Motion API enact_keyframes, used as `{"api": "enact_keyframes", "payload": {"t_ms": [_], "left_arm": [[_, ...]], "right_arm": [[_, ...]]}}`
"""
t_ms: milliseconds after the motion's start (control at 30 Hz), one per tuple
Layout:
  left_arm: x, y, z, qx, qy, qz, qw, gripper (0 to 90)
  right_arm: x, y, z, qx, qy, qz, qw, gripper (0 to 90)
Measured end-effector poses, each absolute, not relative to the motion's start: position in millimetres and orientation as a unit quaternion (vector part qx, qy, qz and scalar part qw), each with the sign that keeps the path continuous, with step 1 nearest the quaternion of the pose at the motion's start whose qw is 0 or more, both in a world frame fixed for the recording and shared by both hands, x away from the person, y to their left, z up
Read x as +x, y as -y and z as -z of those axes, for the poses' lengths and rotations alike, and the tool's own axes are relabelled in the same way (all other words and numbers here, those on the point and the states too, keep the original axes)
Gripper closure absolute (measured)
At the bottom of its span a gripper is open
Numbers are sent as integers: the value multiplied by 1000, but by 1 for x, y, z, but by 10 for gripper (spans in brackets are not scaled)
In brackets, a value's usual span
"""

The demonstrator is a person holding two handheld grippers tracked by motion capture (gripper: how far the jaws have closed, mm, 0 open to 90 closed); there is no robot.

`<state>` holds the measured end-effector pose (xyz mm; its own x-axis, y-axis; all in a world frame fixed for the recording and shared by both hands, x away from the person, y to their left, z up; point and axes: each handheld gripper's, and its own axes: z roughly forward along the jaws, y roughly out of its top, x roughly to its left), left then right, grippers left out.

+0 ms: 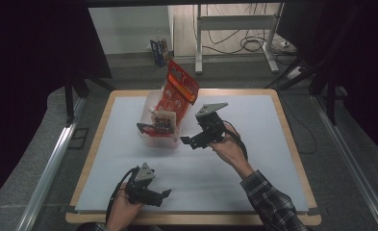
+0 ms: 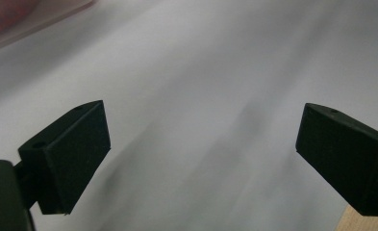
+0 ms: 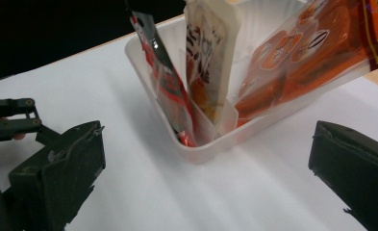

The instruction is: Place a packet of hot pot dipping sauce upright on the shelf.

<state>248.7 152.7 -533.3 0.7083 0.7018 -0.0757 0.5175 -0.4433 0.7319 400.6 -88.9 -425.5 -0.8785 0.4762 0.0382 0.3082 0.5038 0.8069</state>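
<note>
Left gripper (image 1: 163, 193) nearest, jaws apart; right gripper (image 3: 206, 159) gaping before bin (image 3: 210, 144) — orange packet (image 3: 292, 62) cropped.

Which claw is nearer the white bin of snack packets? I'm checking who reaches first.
Right. The right claw hovers open just beside the white bin, at its near right corner. The left claw sits open far off, near the table's front edge.

Dim room with dark edges, evenly lit white tabletop (image 1: 254, 159), soft shadows, left gripper view motion-blurred, right gripper view sharp.
</note>
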Motion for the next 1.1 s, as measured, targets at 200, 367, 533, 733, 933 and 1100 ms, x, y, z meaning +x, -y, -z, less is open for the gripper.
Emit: {"api": "enact_keyframes", "payload": {"t_ms": [200, 367, 533, 733, 933, 1100], "left_arm": [[249, -152, 534, 842, -362, -118, 382, 48], [248, -151, 534, 845, -358, -120, 379, 47], [248, -150, 534, 846, -356, -120, 379, 46], [248, -150, 534, 846, -354, -115, 382, 30], [247, -150, 532, 843, -351, -106, 394, 11], [247, -152, 531, 837, -355, -101, 403, 5]], "right_arm": [[392, 92, 429, 216, -868, -438, 85, 0], [383, 97, 432, 215, -866, -445, 82, 0], [377, 105, 435, 218, -862, -450, 83, 0], [371, 115, 435, 226, -856, -459, 73, 0], [364, 120, 434, 228, -854, -461, 74, 0], [359, 126, 430, 229, -853, -463, 80, 0]]}}
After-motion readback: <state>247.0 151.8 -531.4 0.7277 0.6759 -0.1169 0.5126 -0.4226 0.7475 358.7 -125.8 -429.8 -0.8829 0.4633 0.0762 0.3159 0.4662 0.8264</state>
